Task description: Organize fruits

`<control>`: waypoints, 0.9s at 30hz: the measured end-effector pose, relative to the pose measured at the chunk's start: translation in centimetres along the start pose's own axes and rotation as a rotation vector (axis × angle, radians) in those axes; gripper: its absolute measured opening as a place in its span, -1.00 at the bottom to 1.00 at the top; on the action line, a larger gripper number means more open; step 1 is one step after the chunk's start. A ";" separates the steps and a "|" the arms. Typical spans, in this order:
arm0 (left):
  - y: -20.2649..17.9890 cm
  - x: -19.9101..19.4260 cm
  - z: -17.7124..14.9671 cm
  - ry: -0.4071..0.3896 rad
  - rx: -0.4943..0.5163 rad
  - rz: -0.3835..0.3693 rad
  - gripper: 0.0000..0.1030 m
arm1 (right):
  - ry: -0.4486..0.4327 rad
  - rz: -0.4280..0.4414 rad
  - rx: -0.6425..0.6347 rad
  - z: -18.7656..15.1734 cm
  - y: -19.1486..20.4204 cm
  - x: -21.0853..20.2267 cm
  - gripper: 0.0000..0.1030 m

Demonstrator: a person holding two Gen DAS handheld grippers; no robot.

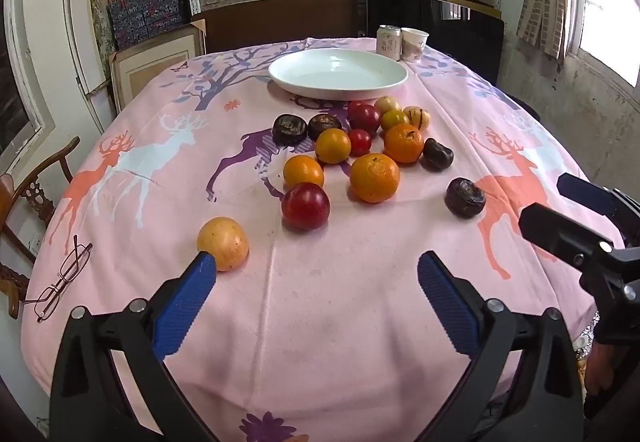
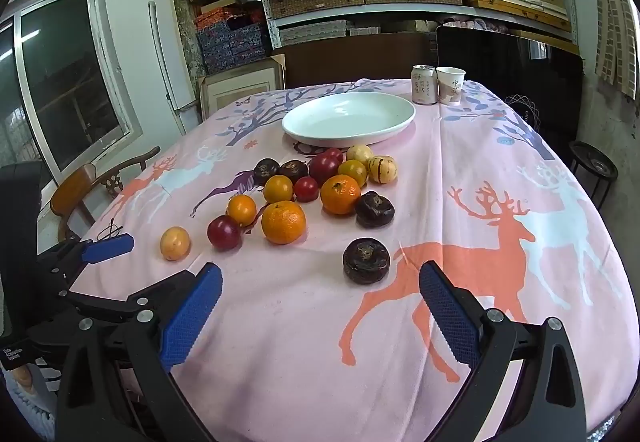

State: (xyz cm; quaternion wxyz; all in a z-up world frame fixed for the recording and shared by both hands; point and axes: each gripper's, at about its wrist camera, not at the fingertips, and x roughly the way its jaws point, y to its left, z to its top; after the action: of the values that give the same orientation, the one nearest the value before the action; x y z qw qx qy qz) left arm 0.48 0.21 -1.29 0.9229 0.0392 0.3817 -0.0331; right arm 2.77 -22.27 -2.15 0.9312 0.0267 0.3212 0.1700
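Several fruits lie loose on the pink deer-print tablecloth [image 1: 320, 302]: oranges [image 1: 374, 178], red plums [image 1: 305, 205], dark purple fruits [image 1: 465, 197], small yellow ones [image 1: 223, 243]. Behind them stands a white plate [image 1: 338, 73] with nothing on it. My left gripper [image 1: 316, 266] hovers open over the near cloth, its left pad beside the yellow fruit. In the right wrist view my right gripper [image 2: 320, 278] is open too, just short of a dark purple fruit [image 2: 366, 260]. The same plate [image 2: 348, 118] shows beyond the heap.
A drink can [image 1: 389, 41] and a paper cup [image 1: 414, 44] stand behind the plate at the far edge. Folded glasses [image 1: 60, 282] lie near the left edge. A wooden chair [image 2: 88, 194] sits to the left of the table; shelves of boxes fill the back wall.
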 end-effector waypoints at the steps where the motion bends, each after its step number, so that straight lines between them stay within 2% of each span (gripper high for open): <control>1: 0.0 0.0 0.0 0.001 0.000 0.000 0.92 | 0.000 0.001 0.002 0.0 0.0 0.0 0.93; 27: -0.4 0.3 -0.3 0.019 0.005 -0.011 0.92 | 0.004 0.014 0.005 -0.1 0.2 0.0 0.93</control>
State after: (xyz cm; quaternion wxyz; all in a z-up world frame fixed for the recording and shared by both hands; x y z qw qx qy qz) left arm 0.43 -0.21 -1.75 0.9189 0.0398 0.3906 -0.0386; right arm 2.66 -22.05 -2.25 0.9294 0.0310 0.3231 0.1755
